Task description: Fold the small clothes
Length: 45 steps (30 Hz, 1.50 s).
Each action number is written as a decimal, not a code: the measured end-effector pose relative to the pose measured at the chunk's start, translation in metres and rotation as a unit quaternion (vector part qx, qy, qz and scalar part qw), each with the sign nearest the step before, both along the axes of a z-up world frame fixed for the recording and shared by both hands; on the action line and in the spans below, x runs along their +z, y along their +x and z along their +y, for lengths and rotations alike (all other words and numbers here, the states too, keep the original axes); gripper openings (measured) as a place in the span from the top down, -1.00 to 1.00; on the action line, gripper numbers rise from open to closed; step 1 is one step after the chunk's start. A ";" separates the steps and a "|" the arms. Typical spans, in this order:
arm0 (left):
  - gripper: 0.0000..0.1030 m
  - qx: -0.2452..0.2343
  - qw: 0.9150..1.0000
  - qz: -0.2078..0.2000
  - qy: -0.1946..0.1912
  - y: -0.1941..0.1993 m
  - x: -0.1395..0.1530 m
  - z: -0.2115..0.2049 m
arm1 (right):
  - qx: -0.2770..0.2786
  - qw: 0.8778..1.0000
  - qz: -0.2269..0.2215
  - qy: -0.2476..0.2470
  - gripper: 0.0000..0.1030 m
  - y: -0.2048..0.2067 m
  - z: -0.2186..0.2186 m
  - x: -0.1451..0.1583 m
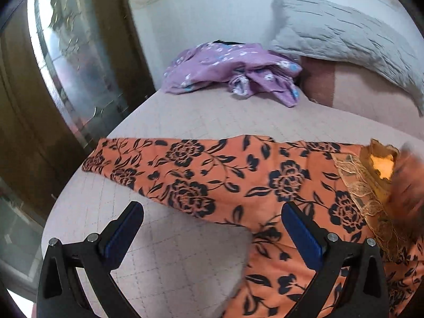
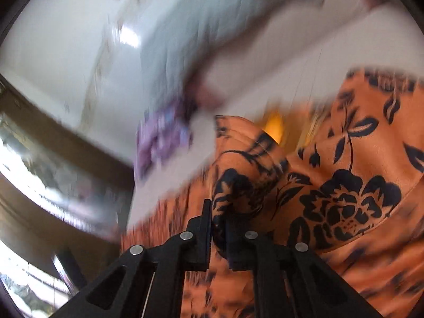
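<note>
An orange garment with black flowers (image 1: 238,175) lies spread across the bed, one sleeve stretched to the left, its lace neckline (image 1: 371,185) at the right. My left gripper (image 1: 212,217) is open and empty, hovering above the garment's lower edge by the sleeve. My right gripper (image 2: 218,212) is shut on a bunched fold of the orange garment (image 2: 344,198) and holds it lifted; that view is blurred by motion. A crumpled purple flowered garment (image 1: 233,71) lies further back on the bed; it also shows in the right wrist view (image 2: 161,137).
The bed has a pale pink quilted cover (image 1: 172,254). A grey quilted pillow (image 1: 344,39) leans at the back right against a white wall (image 1: 198,13). A glass door with a brown frame (image 1: 66,79) stands left of the bed's edge.
</note>
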<state>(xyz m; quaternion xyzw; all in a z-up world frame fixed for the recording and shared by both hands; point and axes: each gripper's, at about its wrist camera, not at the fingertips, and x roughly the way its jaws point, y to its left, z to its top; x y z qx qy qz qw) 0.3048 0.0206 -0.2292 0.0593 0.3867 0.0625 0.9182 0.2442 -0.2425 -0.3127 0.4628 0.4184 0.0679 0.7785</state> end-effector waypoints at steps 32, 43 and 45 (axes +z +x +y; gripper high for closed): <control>0.82 -0.218 0.950 0.157 -0.157 0.009 -0.053 -0.117 | -0.173 0.979 0.037 -0.102 0.16 -0.083 -0.157 -0.006; 0.85 -0.162 0.981 0.065 -0.086 0.032 -0.026 -0.081 | -0.171 0.979 0.012 -0.114 0.16 -0.085 -0.149 0.002; 0.84 -0.147 0.985 0.071 -0.061 0.039 -0.034 -0.075 | -0.158 0.981 0.011 -0.110 0.16 -0.081 -0.145 0.000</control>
